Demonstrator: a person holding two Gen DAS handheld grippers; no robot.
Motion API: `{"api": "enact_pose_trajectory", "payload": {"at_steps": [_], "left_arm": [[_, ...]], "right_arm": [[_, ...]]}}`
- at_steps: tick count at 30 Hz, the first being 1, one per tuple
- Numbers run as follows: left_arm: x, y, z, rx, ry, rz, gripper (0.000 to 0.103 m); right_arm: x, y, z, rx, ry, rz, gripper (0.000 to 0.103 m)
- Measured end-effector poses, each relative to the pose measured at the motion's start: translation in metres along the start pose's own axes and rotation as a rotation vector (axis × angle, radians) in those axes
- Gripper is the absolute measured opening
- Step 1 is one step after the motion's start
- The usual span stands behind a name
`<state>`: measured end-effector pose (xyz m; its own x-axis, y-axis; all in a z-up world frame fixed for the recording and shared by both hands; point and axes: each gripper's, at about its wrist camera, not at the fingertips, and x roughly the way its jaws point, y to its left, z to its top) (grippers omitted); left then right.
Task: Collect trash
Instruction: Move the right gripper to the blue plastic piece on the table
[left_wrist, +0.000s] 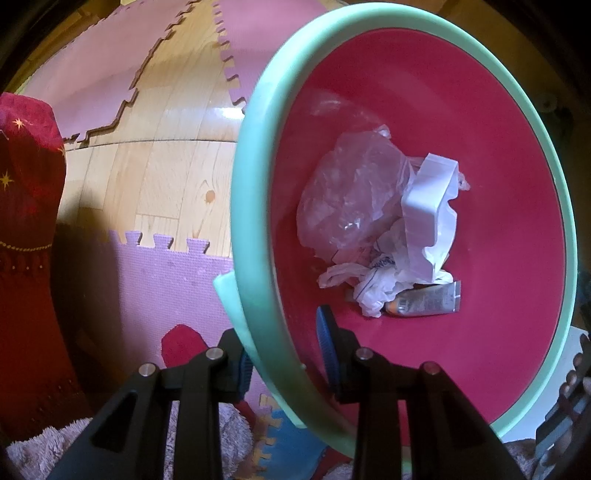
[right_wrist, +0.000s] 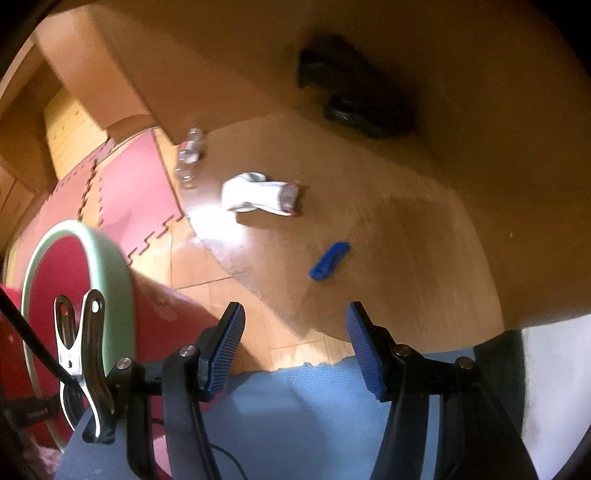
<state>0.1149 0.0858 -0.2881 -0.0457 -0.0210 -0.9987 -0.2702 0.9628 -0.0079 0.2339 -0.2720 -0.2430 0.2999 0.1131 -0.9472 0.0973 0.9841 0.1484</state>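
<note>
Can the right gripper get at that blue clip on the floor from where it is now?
Probably yes. The right gripper is open and empty, and the blue clip lies on bare wooden floor ahead of its fingertips, with nothing between them. The bucket sits off to the side.

Below me the floor (left_wrist: 173, 155) is pale wood planking with a glossy finish that reflects bright light in patches. Interlocking foam mats cover parts of it: pink mats (left_wrist: 162, 280) with toothed edges, a red mat (right_wrist: 122, 192), and a blue mat (right_wrist: 303, 413) nearest to me. A low wooden furniture unit (right_wrist: 443, 147) stands above the planks, its underside in shadow. A fluffy grey-pink rug (left_wrist: 44, 450) lies at my lower edge.
</note>
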Motion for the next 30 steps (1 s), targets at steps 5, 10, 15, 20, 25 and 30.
{"api": "enact_pose_trajectory", "payload": {"at_steps": [5,10,15,20,25,30], "left_arm": [[0.0,0.0,0.0,-0.002,0.001,-0.003,0.033],[0.0,0.001,-0.001,-0.002,0.001,-0.002,0.033],[0.0,0.0,-0.001,-0.001,0.003,-0.002,0.033],[0.0,0.001,-0.001,-0.001,0.002,-0.003,0.033],[0.001,0.0,-0.001,-0.001,0.002,-0.004,0.033],[0.001,0.0,-0.001,-0.001,0.002,-0.004,0.033]], "right_arm": [[0.019,-0.014,0.007,0.077,0.051,0.006,0.043],[0.038,-0.015,0.018,0.119,0.08,0.004,0.04],[0.054,-0.016,0.028,0.149,0.104,-0.02,0.034],[0.067,-0.017,0.033,0.16,0.105,-0.032,0.032],[0.08,-0.01,0.034,0.119,0.109,-0.079,0.029],[0.09,-0.011,0.034,0.105,0.112,-0.103,0.029]]}}
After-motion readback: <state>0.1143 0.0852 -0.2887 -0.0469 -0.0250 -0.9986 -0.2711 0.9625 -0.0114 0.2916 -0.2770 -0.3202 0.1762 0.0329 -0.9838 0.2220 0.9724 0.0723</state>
